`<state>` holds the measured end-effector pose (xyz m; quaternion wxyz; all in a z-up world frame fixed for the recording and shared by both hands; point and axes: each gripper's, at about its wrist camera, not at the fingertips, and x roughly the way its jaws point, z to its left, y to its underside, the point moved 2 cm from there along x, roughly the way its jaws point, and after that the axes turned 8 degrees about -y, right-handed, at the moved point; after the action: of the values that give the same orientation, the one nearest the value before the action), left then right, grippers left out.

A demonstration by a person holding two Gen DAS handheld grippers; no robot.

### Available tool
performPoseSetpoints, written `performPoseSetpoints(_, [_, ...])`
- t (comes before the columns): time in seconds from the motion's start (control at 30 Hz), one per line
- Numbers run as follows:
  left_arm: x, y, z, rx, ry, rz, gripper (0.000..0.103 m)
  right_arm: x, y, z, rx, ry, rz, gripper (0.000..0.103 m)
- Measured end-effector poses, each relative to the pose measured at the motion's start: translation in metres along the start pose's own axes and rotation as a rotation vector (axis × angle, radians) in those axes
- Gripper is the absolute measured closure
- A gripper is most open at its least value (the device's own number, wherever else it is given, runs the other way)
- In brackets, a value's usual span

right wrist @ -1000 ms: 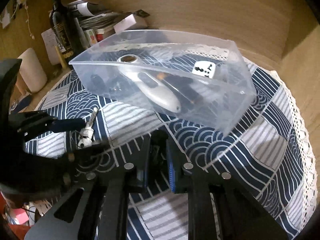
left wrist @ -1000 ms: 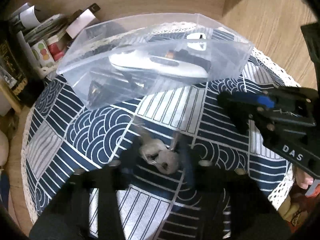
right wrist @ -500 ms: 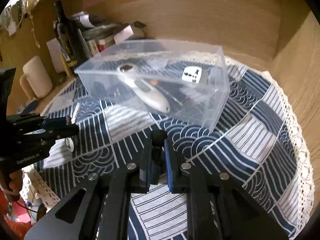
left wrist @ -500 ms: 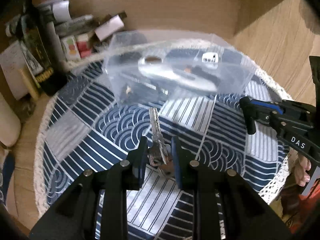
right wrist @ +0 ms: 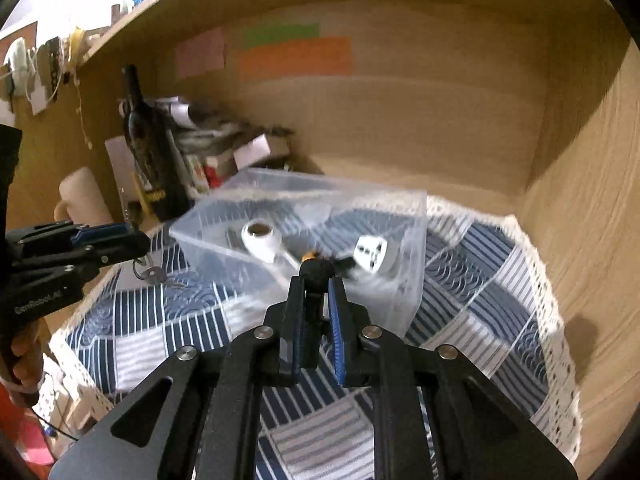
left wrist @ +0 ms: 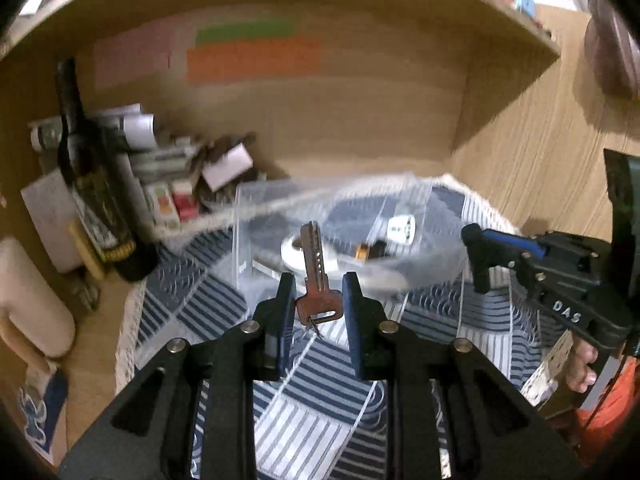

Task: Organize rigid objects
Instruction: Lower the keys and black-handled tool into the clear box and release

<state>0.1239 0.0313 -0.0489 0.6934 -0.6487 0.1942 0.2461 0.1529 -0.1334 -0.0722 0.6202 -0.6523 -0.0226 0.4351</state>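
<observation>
A wooden alcove closes in the desk (right wrist: 592, 240) on the back and one side, with pink, green and orange paper notes (right wrist: 294, 56) stuck on the back wall. A blue-and-white patterned cloth (right wrist: 480, 280) with a lace edge covers most of the desk. The clear plastic box (right wrist: 412, 240) stands on the cloth toward the back, open at the top; inside it lie a white elongated device (right wrist: 262, 240) and a white plug adapter (right wrist: 374, 256).

To the left of the box the corner is crowded — a dark wine bottle (right wrist: 150, 152) stands upright beside a heap of cartons and rolled papers (left wrist: 176, 164), and a pale mug (right wrist: 82, 196) sits further left. The cloth in front of the box and to its right is bare.

The left hand-held gripper (left wrist: 318, 300) is clenched on the head of a key (left wrist: 316, 276), whose blade points up toward the box; the key is lifted off the cloth, in front of the box's near left wall. The right hand-held gripper (right wrist: 316, 300) has its fingers nearly together around a dark, round-ended object (right wrist: 316, 272) that I cannot identify, held in front of the box.
</observation>
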Motion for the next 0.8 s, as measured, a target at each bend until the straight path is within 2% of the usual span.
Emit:
performPoseSetpoints(0.3, [-0.002, -0.051, 0.008, -0.049, 0.034, -0.077, 0.08, 0.001, -0.043, -0.014, 0.013, 0.012, -0.078, 0.092])
performPoseSetpoints(0.43, [0.012, -0.065, 0.01, -0.059, 0.023, -0.086, 0.08, 0.011, -0.055, -0.019, 0.008, 0.024, -0.082, 0.092])
performPoseSetpoints(0.6, [0.048, -0.065, 0.007, -0.061, 0.021, -0.035, 0.08, 0.037, -0.054, -0.024, 0.007, 0.038, -0.037, 0.092])
performPoseSetpoints(0.8, [0.1, -0.045, -0.005, -0.027, 0.011, 0.067, 0.08, 0.077, -0.04, -0.034, 0.01, 0.046, 0.065, 0.092])
